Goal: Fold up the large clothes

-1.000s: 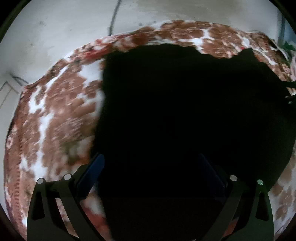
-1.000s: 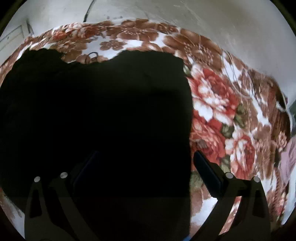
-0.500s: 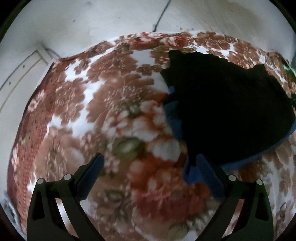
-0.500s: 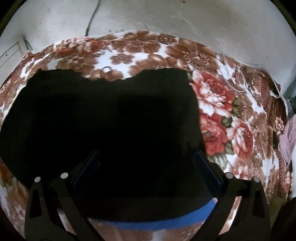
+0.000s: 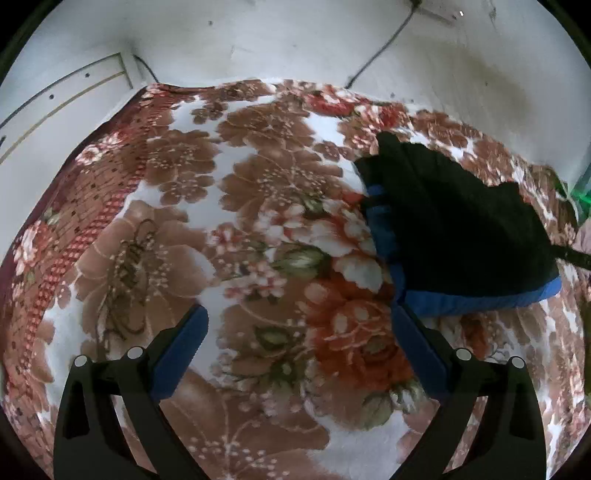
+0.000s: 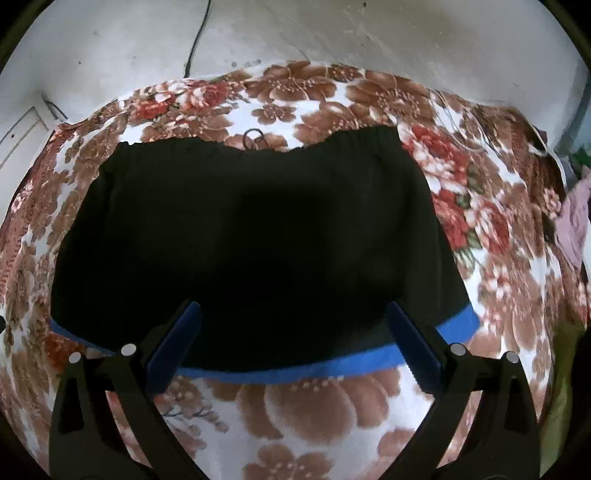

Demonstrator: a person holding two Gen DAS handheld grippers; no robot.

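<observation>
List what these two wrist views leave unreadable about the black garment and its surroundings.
- Black garment: folds and layers lost in uniform black, right wrist view.
- Same garment in the left wrist view: far corner cut off at the right edge.
- Pinkish cloth: clipped by the lens rim, unidentifiable.
- Floral blanket: its support is hidden beneath it.

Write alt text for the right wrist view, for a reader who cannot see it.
A folded black garment with a blue hem lies flat on a floral blanket, its gathered waistband at the far edge. The right gripper hovers open over the near hem, holding nothing. A pale wall rises behind.
</observation>
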